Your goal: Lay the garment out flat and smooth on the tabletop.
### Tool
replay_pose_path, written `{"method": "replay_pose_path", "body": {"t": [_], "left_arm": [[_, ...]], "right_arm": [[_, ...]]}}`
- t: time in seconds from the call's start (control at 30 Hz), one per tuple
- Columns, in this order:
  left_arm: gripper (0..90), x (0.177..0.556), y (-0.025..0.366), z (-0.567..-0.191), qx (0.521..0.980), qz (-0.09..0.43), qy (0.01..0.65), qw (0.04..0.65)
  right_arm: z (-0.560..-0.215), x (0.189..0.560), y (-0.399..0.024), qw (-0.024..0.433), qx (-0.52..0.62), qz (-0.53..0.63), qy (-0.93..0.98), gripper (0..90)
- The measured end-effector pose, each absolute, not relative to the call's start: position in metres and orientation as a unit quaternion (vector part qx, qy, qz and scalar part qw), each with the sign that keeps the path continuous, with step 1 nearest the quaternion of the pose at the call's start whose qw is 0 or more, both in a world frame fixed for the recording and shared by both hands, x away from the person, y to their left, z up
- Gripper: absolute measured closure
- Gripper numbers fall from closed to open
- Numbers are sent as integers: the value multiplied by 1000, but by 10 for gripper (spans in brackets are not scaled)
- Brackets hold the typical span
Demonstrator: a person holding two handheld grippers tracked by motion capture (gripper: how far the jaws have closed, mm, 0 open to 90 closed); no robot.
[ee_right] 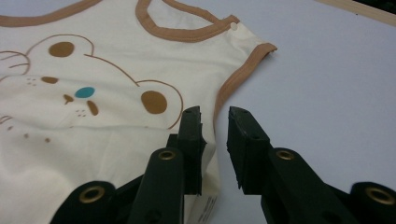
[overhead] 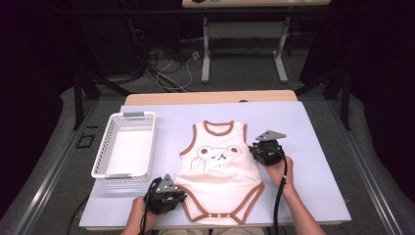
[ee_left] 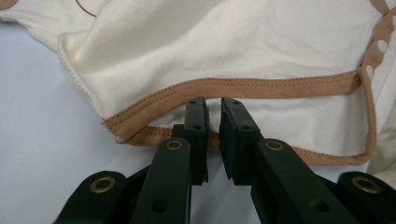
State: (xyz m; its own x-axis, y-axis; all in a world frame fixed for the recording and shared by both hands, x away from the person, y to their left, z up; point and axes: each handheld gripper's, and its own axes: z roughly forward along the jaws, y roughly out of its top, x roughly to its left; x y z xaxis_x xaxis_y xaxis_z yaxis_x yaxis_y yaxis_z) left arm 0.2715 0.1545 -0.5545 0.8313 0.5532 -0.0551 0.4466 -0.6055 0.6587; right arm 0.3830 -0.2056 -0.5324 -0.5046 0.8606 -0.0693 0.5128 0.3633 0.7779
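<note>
A cream baby bodysuit [overhead: 220, 174] with brown trim and a bear print lies flat on the pale mat [overhead: 308, 127], neck away from me. My left gripper [overhead: 182, 196] is at its lower left leg opening. In the left gripper view its jaws [ee_left: 214, 105] stand almost together, with the lower brown hem [ee_left: 303, 154] pinched between them. My right gripper [overhead: 252, 147] is at the bodysuit's right side, below the armhole. In the right gripper view it [ee_right: 215, 116] is open: one jaw is over the cream side edge [ee_right: 212, 163], and bare mat shows in the gap.
A white slatted basket [overhead: 100, 152] stands on the mat to the left of the bodysuit with nothing in it. The wooden table edge [overhead: 210, 98] runs behind the mat. Cables [overhead: 166, 68] and another table's legs [overhead: 205, 54] are on the floor beyond.
</note>
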Motion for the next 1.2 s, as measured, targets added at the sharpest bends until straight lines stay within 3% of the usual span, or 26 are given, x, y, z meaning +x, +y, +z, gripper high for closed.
{"method": "replay_pose_path", "body": {"t": [0.37,0.73,0.83,1.07,1.13,1.2], "left_arm": [[805,273,153,-555,892,76,280,346],[806,274,155,-555,893,72,278,347],[806,274,155,-554,894,70,278,345],[801,274,157,-553,895,65,276,343],[763,274,157,-552,897,60,276,340],[666,275,156,-549,896,60,282,338]], "right_arm": [[-541,400,-209,251,449,368,774,665],[-556,412,-203,175,452,333,809,676],[-553,412,-206,170,448,316,819,639],[-550,413,-212,139,447,314,826,645],[-551,413,-213,138,450,318,823,649],[-551,414,-214,135,457,327,816,635]]}}
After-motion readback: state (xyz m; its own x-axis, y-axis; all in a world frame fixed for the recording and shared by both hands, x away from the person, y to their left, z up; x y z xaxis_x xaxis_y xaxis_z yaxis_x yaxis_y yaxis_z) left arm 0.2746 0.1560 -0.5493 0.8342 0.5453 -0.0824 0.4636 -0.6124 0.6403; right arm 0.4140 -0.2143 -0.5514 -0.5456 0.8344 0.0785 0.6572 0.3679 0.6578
